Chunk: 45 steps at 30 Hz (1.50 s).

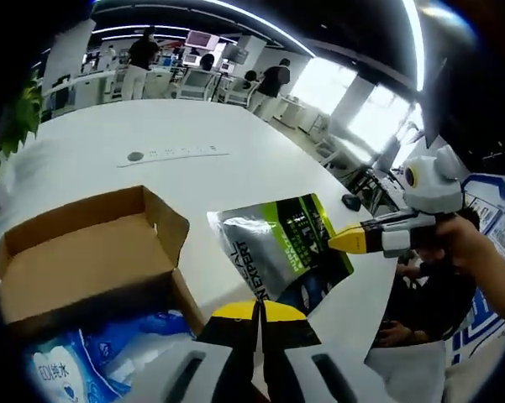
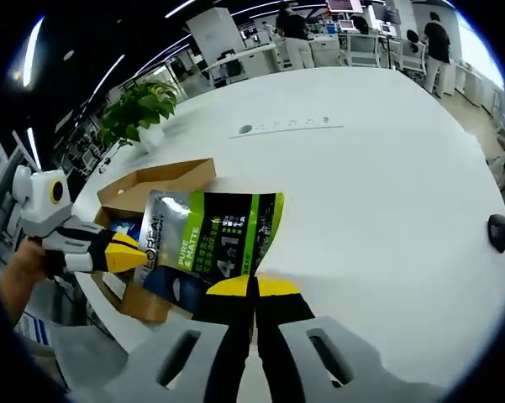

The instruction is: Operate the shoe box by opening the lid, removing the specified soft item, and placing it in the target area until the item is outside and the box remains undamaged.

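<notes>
Box lower left in left gripper view, lid folded back, blue wipes pack inside. Left gripper bottom centre, jaws together, empty. Pouch centre frame, lying on white table just beside box. Right gripper pinches pouch's lower edge; best lowered flat clear of box before letting go. Pouch: glossy grey-green, soft, crinkled.

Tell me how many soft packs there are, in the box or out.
2: a silver-green pouch in the right gripper, outside the shoe box; a blue pack inside. More may be hidden.
</notes>
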Available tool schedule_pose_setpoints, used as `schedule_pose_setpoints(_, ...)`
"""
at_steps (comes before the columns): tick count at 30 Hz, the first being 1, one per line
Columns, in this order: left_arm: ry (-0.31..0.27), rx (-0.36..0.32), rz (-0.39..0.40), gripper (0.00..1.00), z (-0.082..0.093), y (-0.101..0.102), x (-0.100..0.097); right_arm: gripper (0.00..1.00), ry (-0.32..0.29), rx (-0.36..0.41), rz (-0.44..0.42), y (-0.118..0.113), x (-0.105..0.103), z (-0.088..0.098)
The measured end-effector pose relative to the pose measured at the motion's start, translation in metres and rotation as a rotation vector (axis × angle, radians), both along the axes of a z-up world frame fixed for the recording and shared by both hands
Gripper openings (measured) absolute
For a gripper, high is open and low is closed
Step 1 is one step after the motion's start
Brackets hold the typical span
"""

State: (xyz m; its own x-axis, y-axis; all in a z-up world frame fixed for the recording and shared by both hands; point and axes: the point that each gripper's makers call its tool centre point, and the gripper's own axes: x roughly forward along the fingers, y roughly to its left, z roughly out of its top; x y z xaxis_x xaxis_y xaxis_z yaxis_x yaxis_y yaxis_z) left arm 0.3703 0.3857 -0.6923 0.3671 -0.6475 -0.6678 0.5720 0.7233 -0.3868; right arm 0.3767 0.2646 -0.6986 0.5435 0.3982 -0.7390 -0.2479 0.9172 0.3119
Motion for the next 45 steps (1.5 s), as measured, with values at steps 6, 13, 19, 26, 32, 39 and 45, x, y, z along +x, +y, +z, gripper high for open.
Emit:
schedule_pose_setpoints(6,-0.014,0.087,-0.057,0.0,-0.011,-0.009,0.009,0.0,0.009,-0.058,0.014,-0.007,0.008,-0.014)
schedule_pose_setpoints(13,0.005,0.191,-0.122,0.0,-0.032,-0.014,0.015,0.0,0.025,-0.078,0.019,-0.01,0.015,-0.028)
schedule_pose_setpoints(19,0.004,0.336,-0.275,0.01,-0.05,-0.016,0.012,0.0,0.033,-0.1,0.027,-0.011,0.023,-0.043)
schedule_pose_setpoints(26,-0.006,0.427,-0.384,0.02,-0.062,-0.023,0.016,0.0,0.047,-0.133,0.029,-0.015,0.026,-0.061)
schedule_pose_setpoints(32,0.006,0.468,-0.426,0.02,-0.072,-0.026,0.019,0.0,0.047,-0.14,0.019,-0.018,0.028,-0.071)
schedule_pose_setpoints(39,-0.025,0.55,-0.487,0.03,-0.083,-0.02,0.02,0.0,0.031,-0.145,0.029,-0.016,0.032,-0.079)
schedule_pose_setpoints(45,-0.094,0.608,-0.535,0.04,-0.085,-0.018,0.024,0.0,0.009,-0.187,0.046,-0.02,0.037,-0.086)
